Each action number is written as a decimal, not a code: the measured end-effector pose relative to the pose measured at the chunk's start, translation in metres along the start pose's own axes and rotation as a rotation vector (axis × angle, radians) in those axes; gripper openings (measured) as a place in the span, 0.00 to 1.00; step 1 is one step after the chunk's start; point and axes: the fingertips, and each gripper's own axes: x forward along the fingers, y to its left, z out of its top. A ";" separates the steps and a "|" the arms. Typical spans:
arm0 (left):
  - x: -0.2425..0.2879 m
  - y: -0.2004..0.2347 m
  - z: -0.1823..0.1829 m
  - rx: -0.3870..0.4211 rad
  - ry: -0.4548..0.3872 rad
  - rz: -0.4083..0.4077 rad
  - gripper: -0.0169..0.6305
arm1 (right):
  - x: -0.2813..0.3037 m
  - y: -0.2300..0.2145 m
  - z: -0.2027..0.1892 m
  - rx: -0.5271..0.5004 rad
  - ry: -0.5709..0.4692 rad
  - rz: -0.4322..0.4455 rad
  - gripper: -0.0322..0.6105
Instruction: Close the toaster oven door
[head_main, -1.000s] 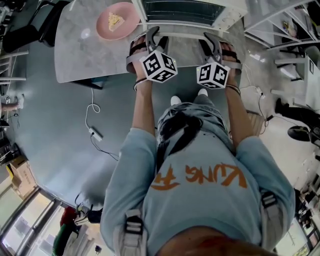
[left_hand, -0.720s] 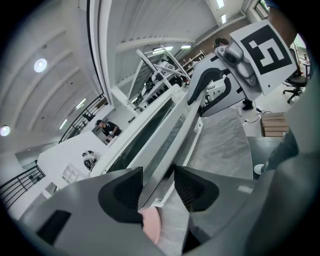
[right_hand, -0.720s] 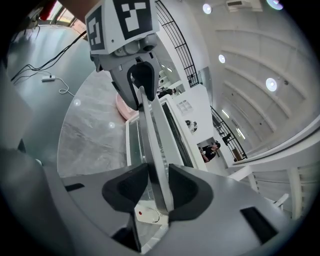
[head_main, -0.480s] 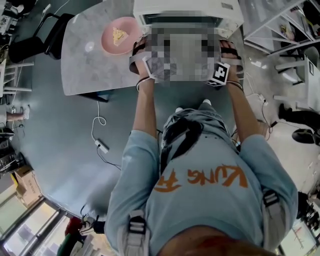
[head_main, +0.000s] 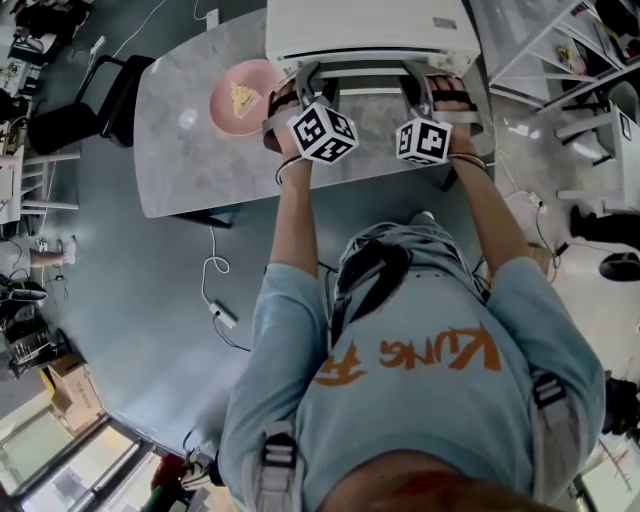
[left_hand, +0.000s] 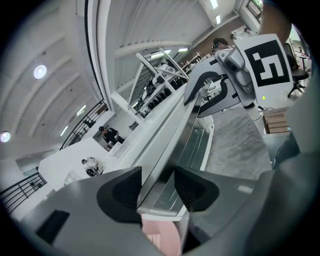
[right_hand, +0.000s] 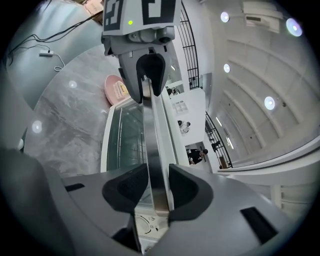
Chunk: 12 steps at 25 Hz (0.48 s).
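A grey marbled worktop (head_main: 190, 160) fills the upper left of the head view. A white box-shaped toaster oven (head_main: 365, 28) stands at its far edge, top centre. The oven's glass-paned door (right_hand: 122, 137) faces the person, and a long brushed-metal handle bar (right_hand: 152, 132) runs across it. The left gripper (left_hand: 156, 187) is clamped on one end of this bar and the right gripper (right_hand: 157, 192) on the other, pads pressing it. A round pink plate (head_main: 232, 112) with a pale wedge of food (head_main: 242, 96) sits just left of the oven.
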 end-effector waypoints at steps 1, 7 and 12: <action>0.002 0.001 0.001 0.002 0.000 0.002 0.32 | 0.002 -0.001 -0.001 -0.004 0.002 -0.006 0.24; 0.011 0.006 0.001 0.035 0.030 0.021 0.32 | 0.009 -0.006 -0.004 -0.045 0.029 0.007 0.23; 0.015 0.004 0.000 0.083 0.085 0.062 0.31 | 0.008 -0.005 -0.006 -0.044 0.030 0.038 0.23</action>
